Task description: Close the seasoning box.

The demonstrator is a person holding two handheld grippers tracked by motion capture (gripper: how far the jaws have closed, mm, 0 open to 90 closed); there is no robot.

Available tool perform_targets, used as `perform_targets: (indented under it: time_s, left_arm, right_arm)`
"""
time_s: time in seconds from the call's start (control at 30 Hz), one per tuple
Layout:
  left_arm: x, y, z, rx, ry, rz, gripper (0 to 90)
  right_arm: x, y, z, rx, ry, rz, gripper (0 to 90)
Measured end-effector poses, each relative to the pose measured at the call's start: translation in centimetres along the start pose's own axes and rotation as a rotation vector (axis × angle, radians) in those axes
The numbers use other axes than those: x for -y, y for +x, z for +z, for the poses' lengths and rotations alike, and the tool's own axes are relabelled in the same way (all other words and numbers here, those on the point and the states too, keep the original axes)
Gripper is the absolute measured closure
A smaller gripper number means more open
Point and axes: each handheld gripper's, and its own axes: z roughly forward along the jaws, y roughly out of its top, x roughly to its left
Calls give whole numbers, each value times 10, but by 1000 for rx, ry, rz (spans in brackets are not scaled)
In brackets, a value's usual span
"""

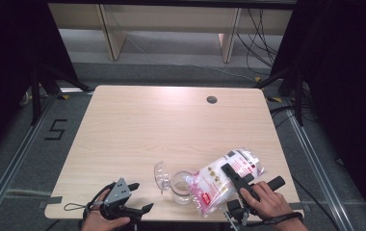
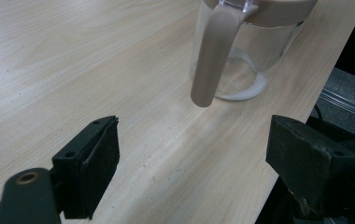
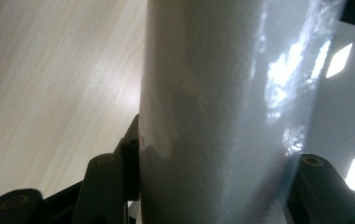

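At lower right, the right hand-held gripper (image 1: 229, 174) is pinching a tilted bag (image 1: 222, 180) over the jar (image 1: 181, 186), seemingly pouring; the left hand-held gripper (image 1: 140, 197) is lying spread on the counter (image 1: 171, 120).

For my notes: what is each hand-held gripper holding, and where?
Right hand-held gripper clamps the white-filled plastic bag around its middle; left hand-held gripper holds nothing.

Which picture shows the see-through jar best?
The left gripper view: the jar stands close up on the table, with its beige handle and white powder at the bottom. In the high view the jar is small, with the bag tilted over it. The right gripper view has the bag up close.
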Motion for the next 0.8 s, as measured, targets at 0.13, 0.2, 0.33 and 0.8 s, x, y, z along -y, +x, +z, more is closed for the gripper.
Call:
perform_targets:
  time_s: [0.13, 0.2, 0.33, 0.8]
  left_arm:
    - [1, -1, 1, -3, -7, -10, 172]
    - [1, -1, 1, 1, -6, -18, 171]
    - [0, 0, 0, 0, -1, -8, 172]
    - [0, -1, 0, -4, 6, -6, 172]
  right_arm:
    - [-2, -1, -1, -14, 13, -20, 506]
    - [-2, 0, -1, -9, 17, -16, 506]
    - [-4, -1, -1, -8, 11, -19, 507]
    - [-6, 0, -4, -4, 36, -43, 510]
